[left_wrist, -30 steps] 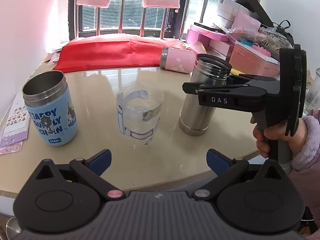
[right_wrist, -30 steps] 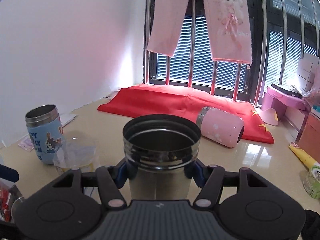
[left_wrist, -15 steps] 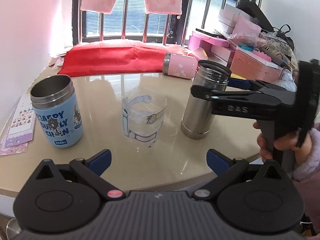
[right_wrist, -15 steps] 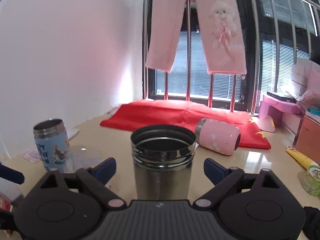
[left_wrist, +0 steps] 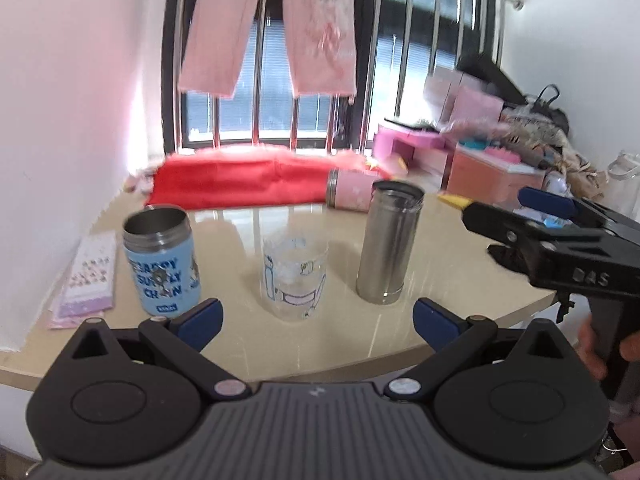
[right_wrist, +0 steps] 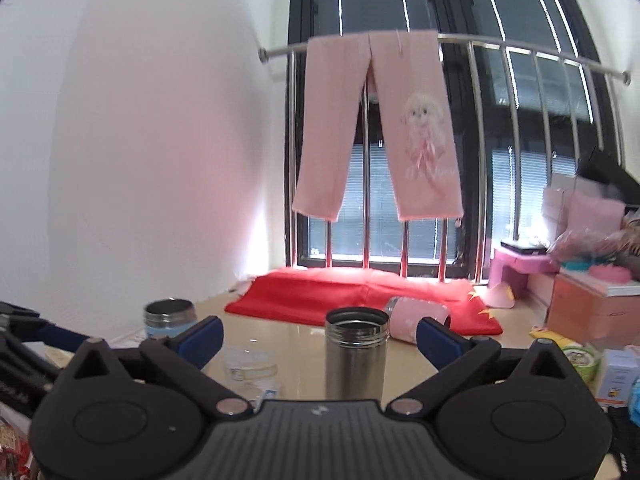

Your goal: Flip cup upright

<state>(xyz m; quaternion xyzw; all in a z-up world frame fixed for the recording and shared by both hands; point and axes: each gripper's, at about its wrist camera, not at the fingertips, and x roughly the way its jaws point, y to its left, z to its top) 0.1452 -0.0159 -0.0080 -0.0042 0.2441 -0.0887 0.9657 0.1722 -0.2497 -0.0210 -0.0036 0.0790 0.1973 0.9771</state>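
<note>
- steel cup point(right_wrist: 356, 354) stands upright on the table point(left_wrist: 460, 280), mouth up, nothing touching it, so we judge the flip done
- right gripper point(right_wrist: 319, 340) jaws spread wide, empty, held back from the cup with clear gaps on both sides
- left gripper point(left_wrist: 316, 314) also released, empty, parked at the near table edge out of the way
- pink bottle point(left_wrist: 352, 196) lies on its side by the red cloth point(left_wrist: 240, 184), well behind the cup; blue tumbler point(left_wrist: 162, 260) and clear glass point(left_wrist: 294, 276) are upright
</note>
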